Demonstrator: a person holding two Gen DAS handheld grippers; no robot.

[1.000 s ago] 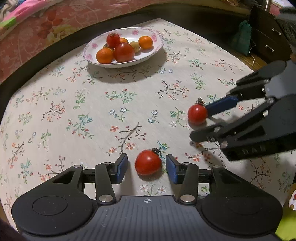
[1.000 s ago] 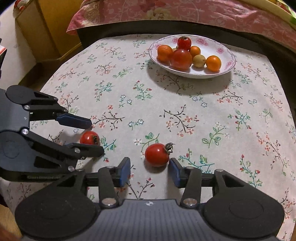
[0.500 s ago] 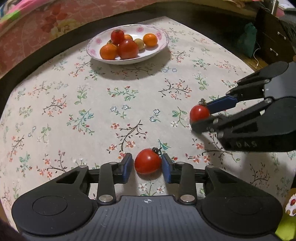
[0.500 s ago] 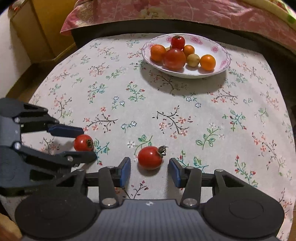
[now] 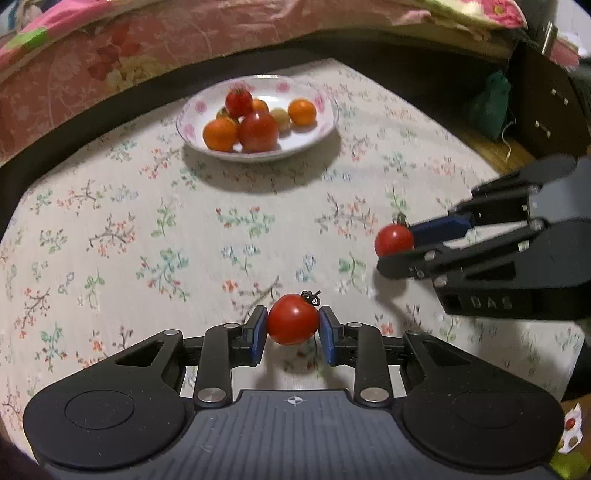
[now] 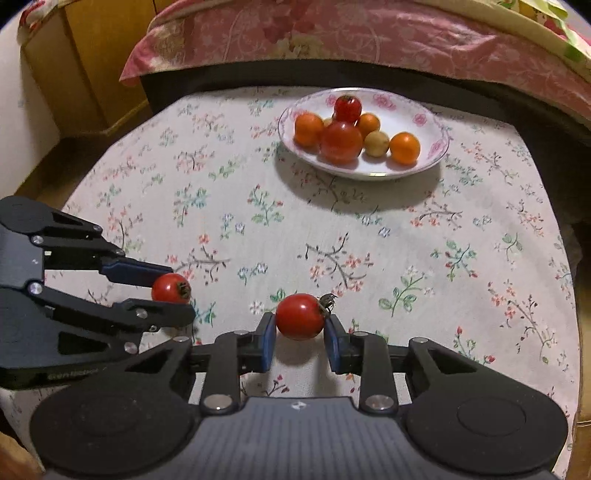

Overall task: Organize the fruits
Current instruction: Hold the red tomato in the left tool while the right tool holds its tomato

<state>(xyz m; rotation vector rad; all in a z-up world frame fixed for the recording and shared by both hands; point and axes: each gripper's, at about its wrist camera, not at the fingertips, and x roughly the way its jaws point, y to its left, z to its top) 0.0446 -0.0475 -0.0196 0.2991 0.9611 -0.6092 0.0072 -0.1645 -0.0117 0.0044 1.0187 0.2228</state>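
Observation:
My left gripper (image 5: 293, 332) is closing its jaws, and its blue pads (image 5: 258, 334) press both sides of a red tomato (image 5: 293, 324) with a curled stem. A shadow lies on the flowered cloth under it. My right gripper (image 6: 300, 338) is shut on a second red tomato (image 6: 300, 316). Each gripper also shows in the other's view: the right gripper (image 5: 397, 247) with its tomato (image 5: 393, 239), and the left gripper (image 6: 181, 295) with its tomato (image 6: 168, 288). At the far side stands a white, pink-flowered plate (image 5: 327, 122) (image 6: 439, 147) with tomatoes, oranges and a pale fruit.
The round table's flowered cloth (image 6: 406, 240) lies bare between the grippers and the plate. A bed with a pink floral cover (image 6: 332, 33) runs behind the table. A dark cabinet (image 5: 546, 92) and a green bag (image 5: 491, 99) stand at the right, a wooden cabinet (image 6: 85, 55) at the left.
Both grippers have closed from open around the tomatoes to pads pressing on them. Both views have tipped a little, so the plate sits lower in each.

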